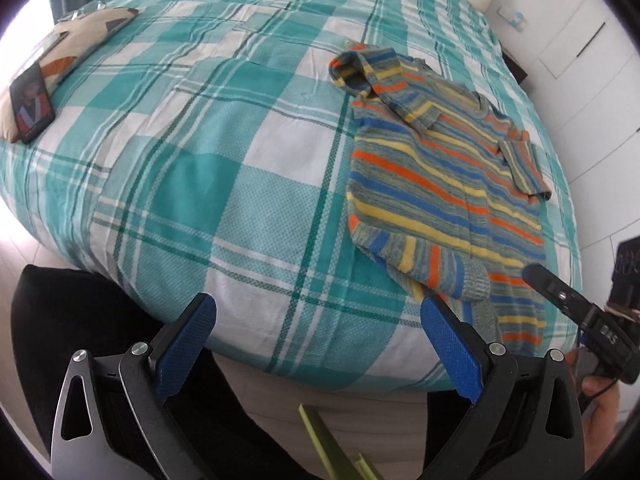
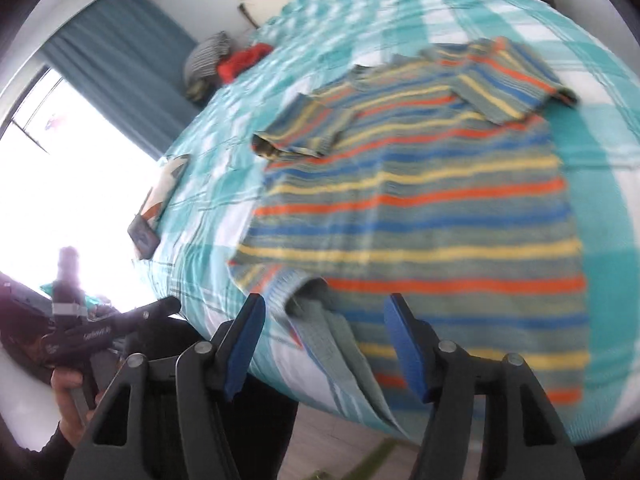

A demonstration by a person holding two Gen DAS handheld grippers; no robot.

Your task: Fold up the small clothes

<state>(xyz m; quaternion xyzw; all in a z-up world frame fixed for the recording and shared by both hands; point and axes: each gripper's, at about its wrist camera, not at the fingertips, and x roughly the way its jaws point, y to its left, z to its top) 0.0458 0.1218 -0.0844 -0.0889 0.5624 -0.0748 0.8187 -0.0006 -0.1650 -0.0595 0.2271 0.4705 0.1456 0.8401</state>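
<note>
A small sweater [image 1: 440,176] with blue, yellow and orange stripes lies flat on the teal checked bed cover [image 1: 224,152], both sleeves folded in over its chest. Its hem hangs over the bed's near edge. My left gripper [image 1: 318,316] is open over the bed edge, left of the sweater, nothing between its blue pads. My right gripper [image 2: 324,320] is open at the sweater [image 2: 420,208] hem; a grey ribbed fold of the hem lies between the pads, which stand clear of it. Each gripper shows in the other's view: the right gripper [image 1: 560,296] and the left gripper [image 2: 160,308].
A phone [image 1: 32,104] rests beside a patterned cushion [image 1: 80,36] on the bed's far left side. A pile of clothes [image 2: 236,60] sits near the blue curtain [image 2: 120,60]. White cupboard doors [image 1: 580,40] stand right of the bed. A person's dark trouser legs [image 1: 60,320] are at the near edge.
</note>
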